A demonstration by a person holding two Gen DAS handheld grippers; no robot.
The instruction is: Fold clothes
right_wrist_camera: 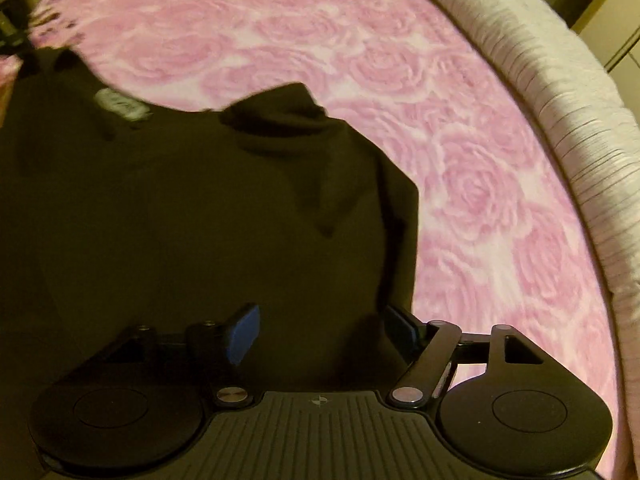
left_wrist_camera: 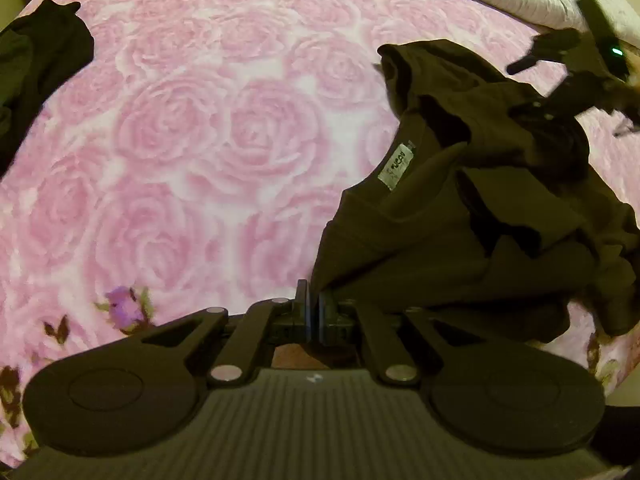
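1. Left wrist view: the left gripper [left_wrist_camera: 314, 312] has its blue pads pressed together on an edge of the dark T-shirt [left_wrist_camera: 460, 216], so it looks clamped on the fabric, probably to pin or lift that edge while the rest gets sorted. The shirt is bunched up on the right, with its white neck label [left_wrist_camera: 397, 167] showing.
2. Same view: the right gripper [left_wrist_camera: 576, 76] sits at the far right, over the shirt's far side; can't tell its jaws from here. Another dark garment [left_wrist_camera: 44, 56] lies far left, well apart.
3. Right wrist view: the right gripper's jaws stand wide apart with T-shirt fabric lying between the blue pads [right_wrist_camera: 242, 334], nothing pinched. My guess is it's lined up to grab.
4. Surface: a pink rose-pattern blanket [left_wrist_camera: 200, 140] on a bed, with a ribbed whitish cover [right_wrist_camera: 560, 120] along the far/right edge. Dim yellowish light.
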